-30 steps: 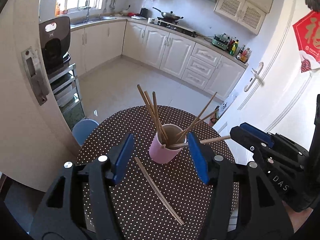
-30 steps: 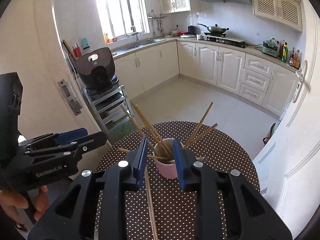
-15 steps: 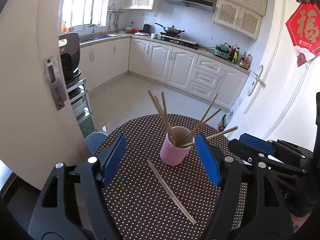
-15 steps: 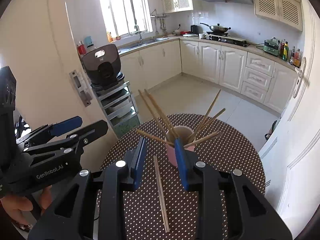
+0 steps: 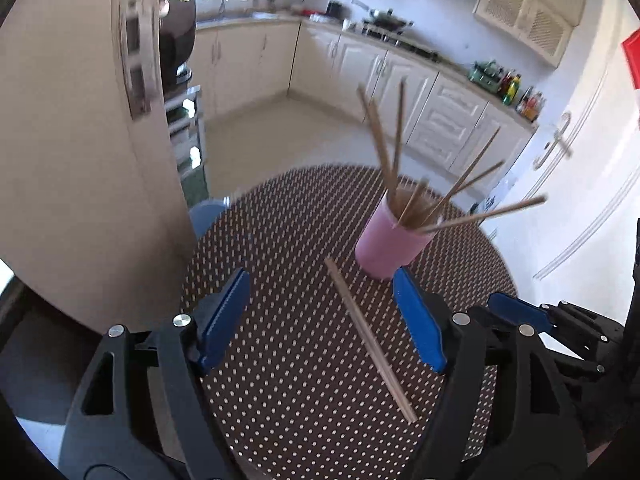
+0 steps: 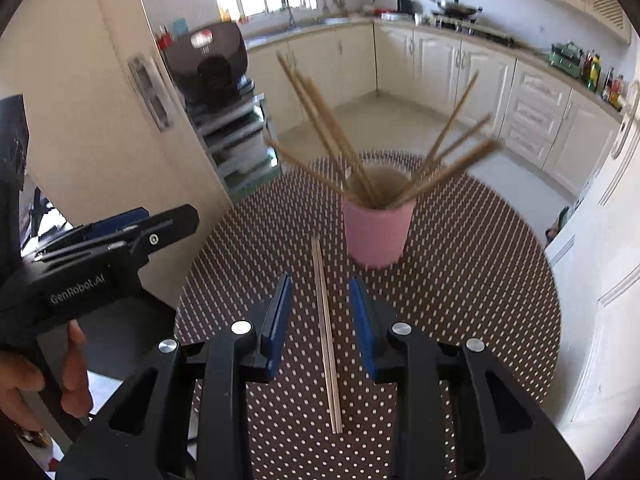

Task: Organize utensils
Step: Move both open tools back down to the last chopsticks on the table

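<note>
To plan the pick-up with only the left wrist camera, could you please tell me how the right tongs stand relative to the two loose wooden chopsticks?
Observer: The right tongs are open, and the two loose wooden chopsticks lie lengthwise in the gap, touched by neither pad.
Operator: Thank you; is the cup in the way?
Observer: The pink cylindrical cup stands ahead of the tongs, right of the chopsticks' line, clear of both pads.

A pink cup point(image 6: 378, 236) of tan chopsticks point(image 6: 320, 128) stands on a dark brown, white-dotted tablecloth point(image 6: 460, 280).
</note>
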